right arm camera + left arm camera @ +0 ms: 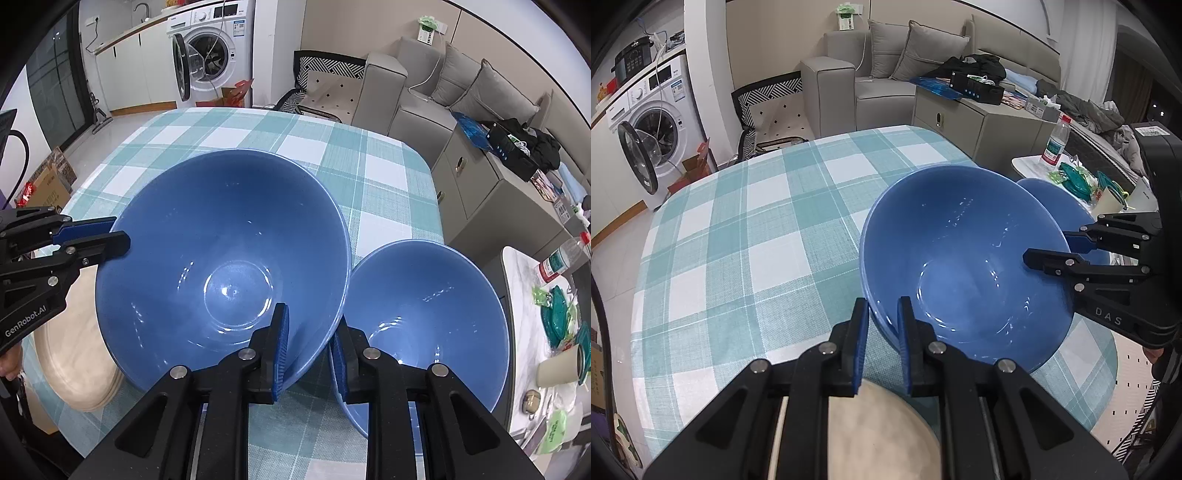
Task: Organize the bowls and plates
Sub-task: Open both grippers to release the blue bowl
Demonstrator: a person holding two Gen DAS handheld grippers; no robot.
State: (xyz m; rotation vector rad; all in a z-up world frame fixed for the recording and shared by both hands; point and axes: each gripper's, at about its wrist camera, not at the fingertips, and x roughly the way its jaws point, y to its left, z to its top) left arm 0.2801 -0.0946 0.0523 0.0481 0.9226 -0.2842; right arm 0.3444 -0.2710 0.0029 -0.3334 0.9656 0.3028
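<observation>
A large blue bowl [960, 266] [221, 240] sits tilted over the checked tablecloth [757, 221]. My left gripper [883, 301] [118, 232] is shut on its rim, one finger inside and one outside. My right gripper [312, 314] [1045, 244] straddles the opposite rim with a small gap beside the outer finger, so it is open. A smaller blue bowl [424, 314] [1045, 192] stands on the cloth just right of the large one. A stack of beige plates [74, 350] [886, 424] lies under the left gripper, partly covered by the large bowl.
A low side table [517, 280] at the right carries a water bottle [1058, 140], teal lids and cups. A grey cabinet [979, 122] and a sofa stand behind the table. A washing machine [653, 122] with its door open is at the far left.
</observation>
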